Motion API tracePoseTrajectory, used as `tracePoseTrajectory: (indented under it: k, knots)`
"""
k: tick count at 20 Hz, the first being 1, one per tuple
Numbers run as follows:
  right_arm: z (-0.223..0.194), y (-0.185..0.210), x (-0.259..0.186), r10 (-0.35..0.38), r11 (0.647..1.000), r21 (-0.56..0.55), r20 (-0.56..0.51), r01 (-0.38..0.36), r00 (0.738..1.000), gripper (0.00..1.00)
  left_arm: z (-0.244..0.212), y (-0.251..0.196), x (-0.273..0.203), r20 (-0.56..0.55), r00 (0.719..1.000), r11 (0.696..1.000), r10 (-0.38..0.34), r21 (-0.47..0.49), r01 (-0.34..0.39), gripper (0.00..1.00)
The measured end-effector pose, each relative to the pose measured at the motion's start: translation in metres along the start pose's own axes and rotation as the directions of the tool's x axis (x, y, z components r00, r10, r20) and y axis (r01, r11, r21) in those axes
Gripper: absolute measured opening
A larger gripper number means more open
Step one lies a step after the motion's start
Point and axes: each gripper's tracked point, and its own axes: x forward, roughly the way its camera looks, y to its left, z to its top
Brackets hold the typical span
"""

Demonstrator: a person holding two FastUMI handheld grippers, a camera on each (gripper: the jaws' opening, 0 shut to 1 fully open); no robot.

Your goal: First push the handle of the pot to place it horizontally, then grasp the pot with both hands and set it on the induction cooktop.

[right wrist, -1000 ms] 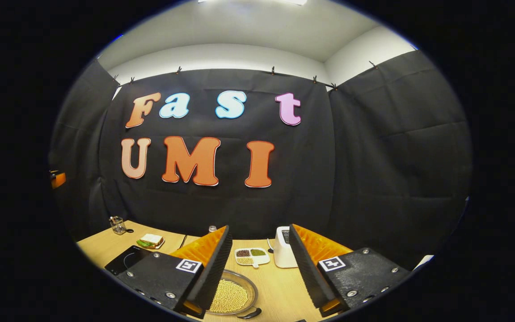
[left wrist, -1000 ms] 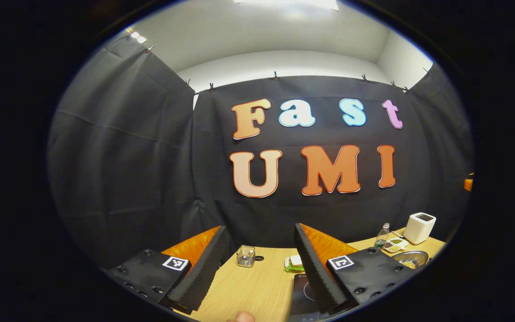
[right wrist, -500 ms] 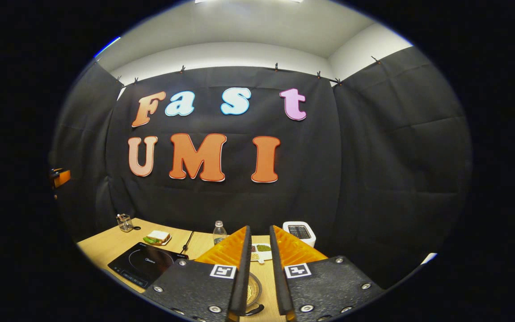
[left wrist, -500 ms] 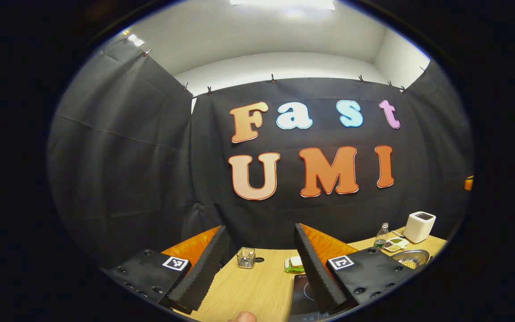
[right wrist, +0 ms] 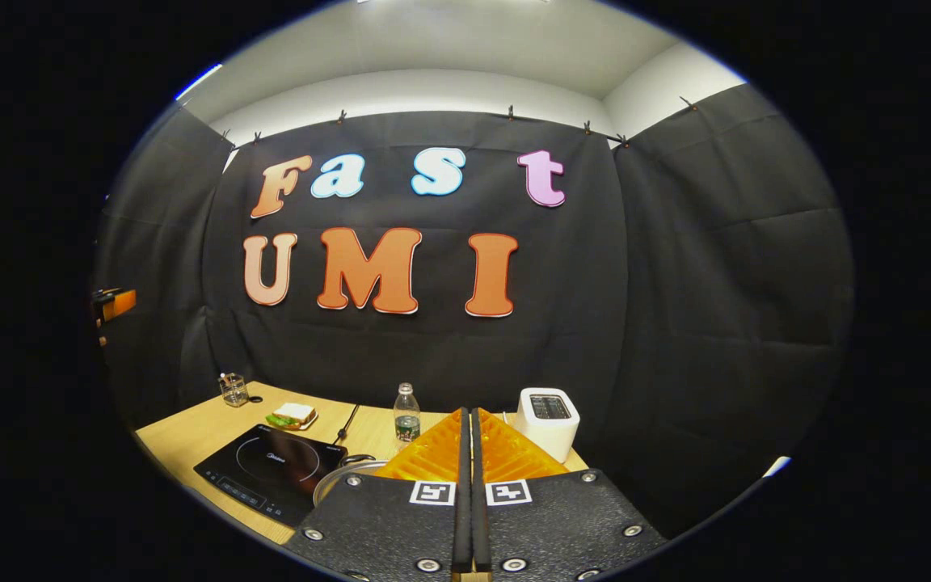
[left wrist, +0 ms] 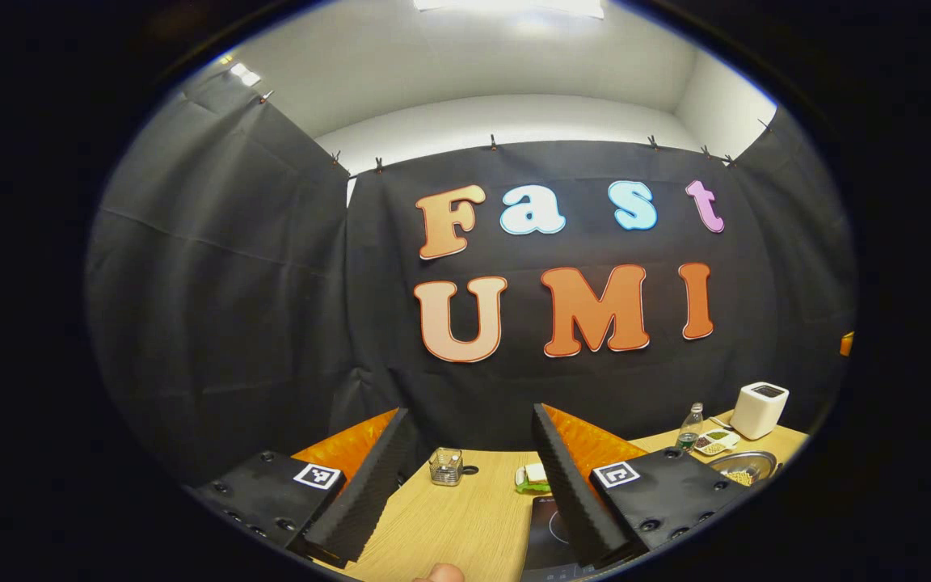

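Observation:
In the left gripper view the steel pot [left wrist: 744, 466] holding yellow beans sits on the wooden table at the far right. The black induction cooktop [left wrist: 550, 525] lies partly behind my right-hand finger. My left gripper [left wrist: 469, 411] hovers over the table, open and holding nothing. In the right gripper view my right gripper [right wrist: 467, 414] is shut, its pads pressed together with nothing between them. Only a curved piece of the pot's rim [right wrist: 336, 477] peeks out left of those fingers, and the handle is hidden. The cooktop [right wrist: 271, 469] lies just left of the pot.
A white toaster [right wrist: 548, 416], a water bottle [right wrist: 406, 414], a sandwich on a plate [right wrist: 293, 415] and a small glass jar [right wrist: 233, 390] stand along the back of the table [right wrist: 183, 432]. A divided dish of beans [left wrist: 716, 441] sits near the pot. A person's fingertip [left wrist: 437, 574] shows at the bottom edge.
My right gripper has gone from wide open to shut and has pulled up and back, so the pot is now mostly hidden behind it. The left gripper has barely moved.

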Motion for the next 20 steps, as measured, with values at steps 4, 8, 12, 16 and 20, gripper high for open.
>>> tracePoseTrajectory:
  k: [4,8,12,16,20]
  knots:
    - [-0.025,0.011,-0.001,0.027,1.000,-0.008,-0.048,-0.027,0.999,0.00,-0.001,-0.004,0.000,0.002,1.000,1.000,-0.008,-0.004,0.008,0.97]
    - [-0.058,0.021,0.003,0.059,0.998,-0.009,-0.123,-0.060,0.991,0.00,-0.004,-0.005,0.000,-0.005,1.000,1.000,-0.012,-0.005,0.011,0.96]
    - [-0.092,0.021,0.004,0.067,0.998,0.012,-0.199,-0.066,0.978,0.00,-0.008,-0.005,0.003,-0.013,1.000,1.000,-0.009,-0.013,0.009,0.99]
    - [-0.136,0.023,0.004,0.083,0.996,0.053,-0.289,-0.071,0.954,0.00,-0.011,-0.007,0.003,-0.017,1.000,1.000,-0.017,-0.008,0.017,0.99]
    - [-0.182,0.032,0.004,0.116,0.991,0.100,-0.388,-0.083,0.914,0.00,-0.011,-0.009,0.003,-0.018,1.000,1.000,-0.020,-0.005,0.020,0.99]
